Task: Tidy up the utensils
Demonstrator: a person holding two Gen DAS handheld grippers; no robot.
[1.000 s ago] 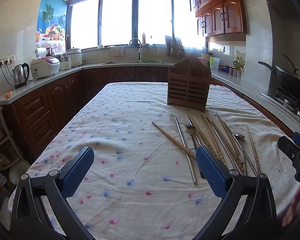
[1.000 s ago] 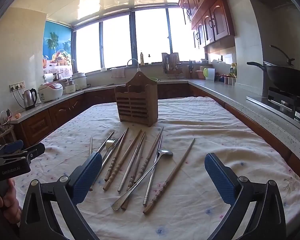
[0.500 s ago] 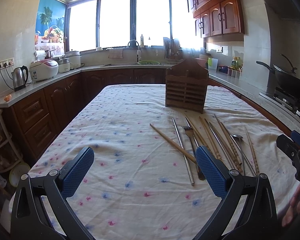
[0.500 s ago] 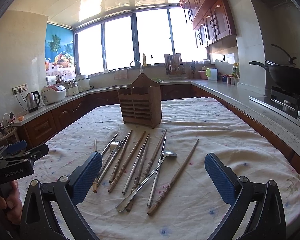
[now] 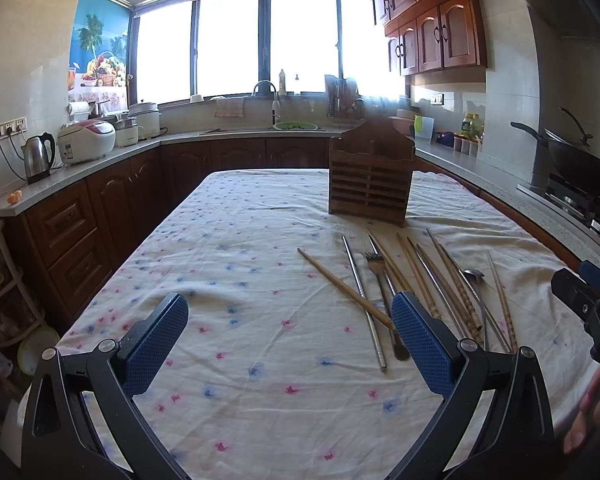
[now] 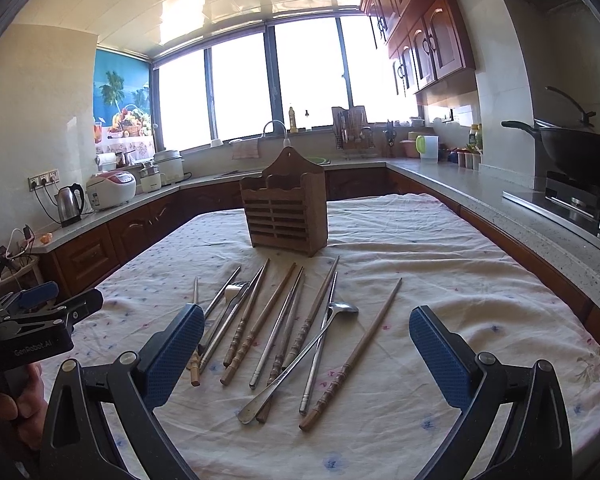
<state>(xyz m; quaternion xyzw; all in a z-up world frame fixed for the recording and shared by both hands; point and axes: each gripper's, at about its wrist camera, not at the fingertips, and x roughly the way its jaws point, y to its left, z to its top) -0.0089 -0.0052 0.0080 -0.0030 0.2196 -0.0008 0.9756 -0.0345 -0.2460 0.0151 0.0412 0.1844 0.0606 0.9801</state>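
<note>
A slatted wooden utensil holder [image 5: 370, 182] [image 6: 286, 210] stands upright on the floral tablecloth [image 5: 236, 280] [image 6: 440, 264]. In front of it lie several wooden and metal chopsticks [image 6: 260, 320] [image 5: 440, 280], a metal fork [image 5: 376, 266] [image 6: 236, 290] and a metal spoon [image 6: 300, 360] [image 5: 474, 278], fanned out flat. My left gripper [image 5: 288, 344] is open above bare cloth, left of the pile. My right gripper [image 6: 306, 356] is open, hovering over the near ends of the utensils with nothing between its blue pads.
Dark wood cabinets and a grey counter [image 5: 112, 156] ring the table. A kettle [image 5: 38, 158] and rice cooker [image 5: 86, 142] sit on the left. A black wok [image 6: 576, 150] rests on the stove at right. A hand [image 6: 16, 404] holds the left gripper.
Both grippers have risen and tipped back a little, so the utensils and holder sit lower in each view. Neither gripper has opened further, closed or touched anything.
</note>
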